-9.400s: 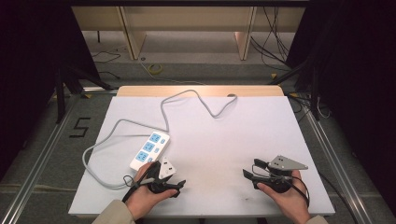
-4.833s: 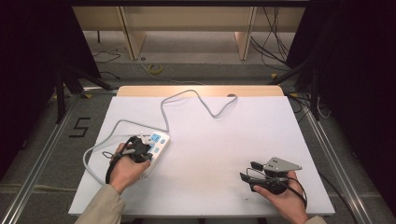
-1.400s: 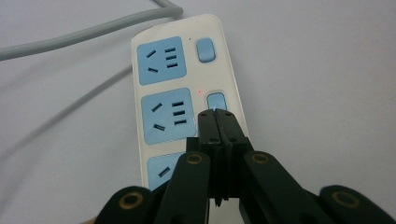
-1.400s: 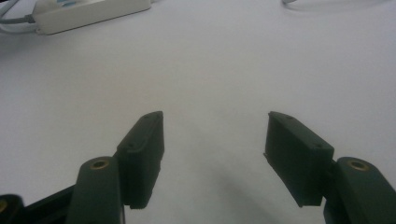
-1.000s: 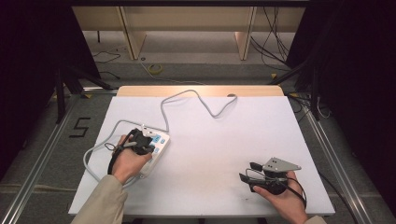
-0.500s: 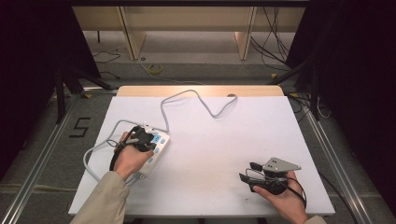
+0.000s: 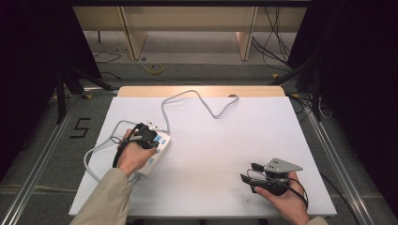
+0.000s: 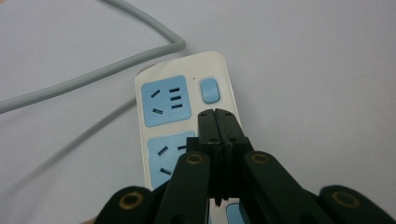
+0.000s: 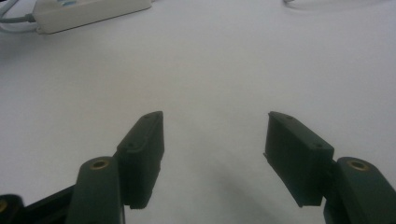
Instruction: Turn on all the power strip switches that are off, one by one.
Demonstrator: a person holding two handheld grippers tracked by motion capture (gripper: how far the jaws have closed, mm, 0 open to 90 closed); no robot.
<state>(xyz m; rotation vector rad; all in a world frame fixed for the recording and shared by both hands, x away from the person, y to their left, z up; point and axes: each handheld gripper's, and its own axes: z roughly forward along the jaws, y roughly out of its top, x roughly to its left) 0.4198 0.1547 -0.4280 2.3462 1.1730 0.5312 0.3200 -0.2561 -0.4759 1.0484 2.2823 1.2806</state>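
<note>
My right gripper [image 7: 253, 172] rests low on the near right part of the white desk [image 7: 225, 154], its fingers [image 9: 142, 154] spread wide with only bare desk surface between them. In the right gripper view, the power strip [image 9: 88, 13] lies far off at the upper left edge, well apart from those fingers.

My left gripper [image 7: 146, 136] is farther up on the left side of the desk, held over the power strip [image 7: 152, 152]. Its fingers [image 8: 216, 128] are pressed flat together, nothing caught between them. In the left gripper view, their joined tips sit over the strip's white face, at the gap between the nearer blue socket panel [image 8: 167, 154] and the small blue switch [image 8: 209, 89] just beyond. I cannot tell whether the tips touch the plastic or hang just above it. The farther blue socket panel [image 8: 166, 100] lies beside the switch, near the rounded end of the strip.

Beyond that end, the grey cable [image 7: 187, 96] curves away across the desk toward the far edge, bending back on itself before it ends near the wooden strip [image 7: 202, 91] along the back. A loop of the same cable [image 7: 96, 152] lies on the desk left of my hand.
</note>
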